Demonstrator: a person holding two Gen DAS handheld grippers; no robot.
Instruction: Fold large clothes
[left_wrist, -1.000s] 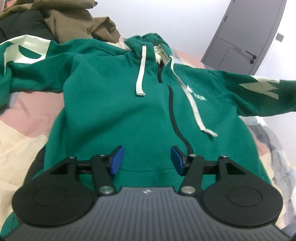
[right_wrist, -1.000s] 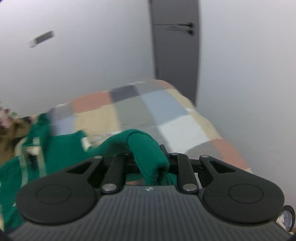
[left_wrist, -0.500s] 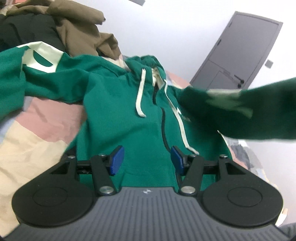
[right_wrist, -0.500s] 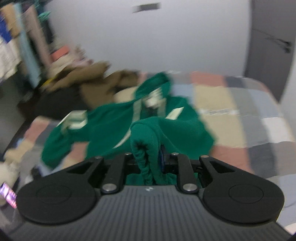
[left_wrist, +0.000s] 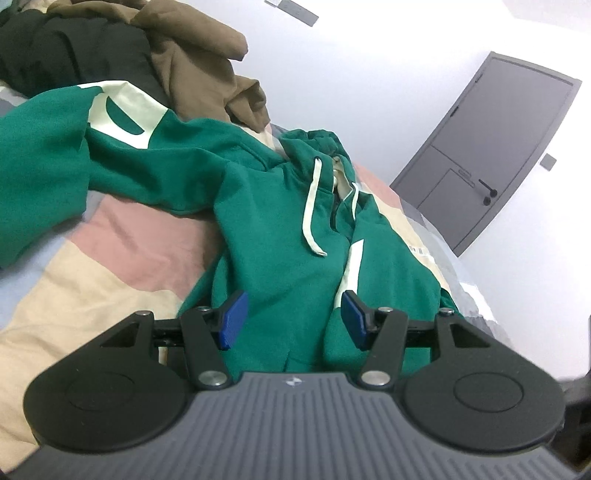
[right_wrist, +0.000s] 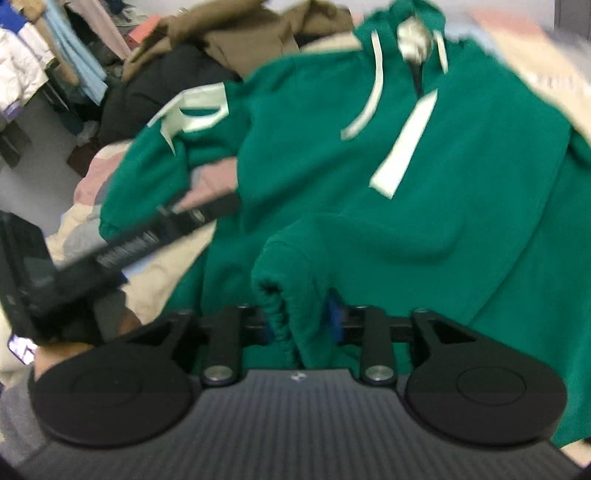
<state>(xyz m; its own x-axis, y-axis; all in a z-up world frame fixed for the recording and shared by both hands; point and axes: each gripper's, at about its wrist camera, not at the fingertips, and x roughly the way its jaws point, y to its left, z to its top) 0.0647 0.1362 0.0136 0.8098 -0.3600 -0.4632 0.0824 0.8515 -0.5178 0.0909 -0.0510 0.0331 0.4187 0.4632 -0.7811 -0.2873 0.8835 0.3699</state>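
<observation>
Right wrist view: the right gripper (right_wrist: 301, 326) has its jaws opening around the ribbed cuff (right_wrist: 284, 295) of the green fleece zip hoodie (right_wrist: 424, 206), spread mid-frame on the patchwork bedspread (left_wrist: 122, 251). Released carelessly, the sleeve could bunch crookedly. The left gripper (left_wrist: 293, 319) gapes empty. Motion blur hides whether the pads touch the cuff.

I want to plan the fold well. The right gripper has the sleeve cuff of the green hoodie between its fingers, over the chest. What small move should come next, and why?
Probably finish letting go and draw the right gripper back. Its jaws are opening, and the sleeve cuff between them already lies across the front of the green hoodie. The other sleeve is spread out on the bed and not yet folded; the left gripper is open and empty.
</observation>
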